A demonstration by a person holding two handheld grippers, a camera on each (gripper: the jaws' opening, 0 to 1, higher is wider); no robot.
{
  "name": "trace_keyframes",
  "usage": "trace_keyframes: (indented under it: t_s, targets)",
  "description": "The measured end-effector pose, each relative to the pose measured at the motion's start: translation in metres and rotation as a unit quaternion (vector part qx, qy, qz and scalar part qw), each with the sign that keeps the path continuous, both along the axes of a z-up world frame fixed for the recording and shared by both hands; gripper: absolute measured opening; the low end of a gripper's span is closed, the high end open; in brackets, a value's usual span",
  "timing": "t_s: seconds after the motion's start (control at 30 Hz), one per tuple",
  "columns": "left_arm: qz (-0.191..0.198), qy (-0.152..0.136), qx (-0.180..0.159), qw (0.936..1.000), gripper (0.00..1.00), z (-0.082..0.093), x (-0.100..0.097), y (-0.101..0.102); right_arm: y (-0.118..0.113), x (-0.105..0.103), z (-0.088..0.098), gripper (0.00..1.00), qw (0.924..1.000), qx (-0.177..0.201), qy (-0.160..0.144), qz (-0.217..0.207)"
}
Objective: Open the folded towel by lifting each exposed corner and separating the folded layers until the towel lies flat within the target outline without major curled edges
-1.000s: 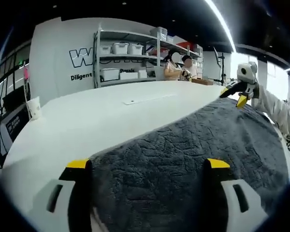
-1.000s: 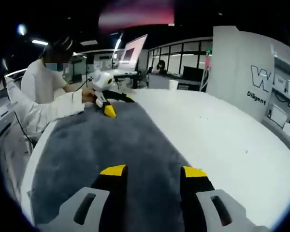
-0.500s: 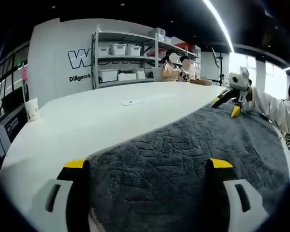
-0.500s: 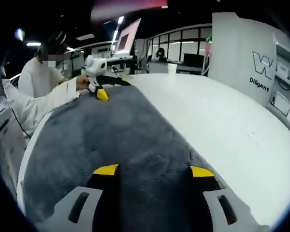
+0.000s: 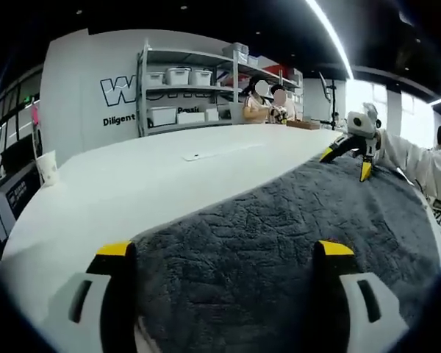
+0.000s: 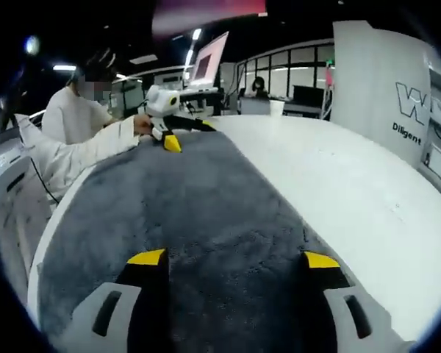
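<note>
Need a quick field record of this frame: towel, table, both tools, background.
towel: grey towel, spread across the near part of the white table; textured pile, no obvious curled edge in view
left tool: left tool, jaws wide apart over the towel, nothing between them
right tool: right tool, jaws wide apart over the towel, nothing between them; also seen at the far end of the towel in the left gripper view
target outline: not discernible
background: shelving unit with bins, paper cup at the table edge
</note>
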State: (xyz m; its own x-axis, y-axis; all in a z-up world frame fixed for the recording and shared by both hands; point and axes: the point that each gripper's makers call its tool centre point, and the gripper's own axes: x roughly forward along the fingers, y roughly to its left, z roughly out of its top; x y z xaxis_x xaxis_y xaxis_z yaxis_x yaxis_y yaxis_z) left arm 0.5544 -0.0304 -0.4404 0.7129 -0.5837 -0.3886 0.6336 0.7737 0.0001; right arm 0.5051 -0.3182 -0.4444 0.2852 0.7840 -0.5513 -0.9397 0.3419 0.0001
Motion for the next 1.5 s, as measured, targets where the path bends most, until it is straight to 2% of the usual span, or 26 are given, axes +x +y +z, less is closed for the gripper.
trace_keyframes:
  t_s: [0.13,0.17,0.23,0.3,0.33,0.37,0.4,0.5,0.63,0.83,1.03,1.07,1.13,1.17,1.3,1.33,1.5]
  targets:
    - [0.000,0.000,0.001,1.0000,0.99,0.000,0.001,0.000,0.000,0.002,0.001,0.71,1.0000,-0.001,0.003,-0.002]
    - [0.000,0.001,0.001,1.0000,0.99,0.000,0.001,0.000,0.001,0.001,0.003,0.72,0.9998,0.008,0.015,-0.010]
    - [0.001,0.002,0.001,1.0000,0.99,0.000,0.001,0.000,0.005,0.003,0.011,0.79,0.9975,0.049,0.041,-0.029]
    - [0.001,0.002,0.001,1.0000,0.99,0.000,0.001,0.000,-0.003,0.008,0.019,0.85,0.9979,0.053,0.018,-0.032]
    - [0.001,0.002,0.000,1.0000,0.99,0.000,0.001,0.000,-0.010,0.012,0.022,0.83,0.9986,0.041,-0.006,-0.032]
    - [0.001,0.002,0.000,1.0000,0.99,0.000,0.001,0.000,-0.013,0.013,0.023,0.78,0.9988,0.035,-0.016,-0.031]
    - [0.001,0.003,0.001,1.0000,0.99,0.000,0.001,0.000,-0.023,0.016,0.028,0.76,0.9982,0.025,-0.033,-0.044]
    - [0.001,0.003,0.002,1.0000,0.99,0.000,0.001,-0.001,-0.051,0.013,0.039,0.76,0.9967,0.034,-0.029,-0.067]
    - [0.001,0.002,0.001,1.0000,0.99,0.000,-0.001,-0.001,-0.099,0.010,0.036,0.78,0.9926,0.016,-0.033,-0.116]
    - [0.003,0.003,0.003,1.0000,0.99,-0.001,0.000,-0.001,-0.168,0.003,0.028,0.84,0.9808,0.003,-0.034,-0.192]
    - [0.003,0.003,0.003,1.0000,0.99,-0.001,0.000,-0.001,-0.206,0.004,0.018,0.87,0.9666,-0.005,-0.026,-0.255]
    - [0.003,0.003,0.003,1.0000,0.99,-0.001,0.000,-0.001,-0.214,0.006,0.015,0.87,0.9609,-0.006,-0.022,-0.276]
    - [0.003,0.002,0.003,1.0000,0.99,-0.001,0.000,-0.001,-0.219,0.009,0.011,0.85,0.9583,-0.005,-0.022,-0.285]
    - [0.003,0.002,0.003,1.0000,0.99,-0.001,-0.001,-0.001,-0.224,0.012,0.008,0.83,0.9537,-0.002,-0.019,-0.300]
    - [0.003,0.002,0.003,1.0000,0.99,-0.001,-0.002,-0.001,-0.232,0.015,-0.005,0.82,0.9488,-0.008,-0.002,-0.316]
    - [0.003,0.002,0.003,1.0000,0.99,-0.001,-0.002,-0.001,-0.231,0.016,-0.002,0.83,0.9480,0.009,-0.003,-0.318]
    - [0.003,0.002,0.004,1.0000,0.99,-0.001,-0.003,-0.002,-0.225,0.012,-0.004,0.89,0.9501,0.004,-0.005,-0.312]
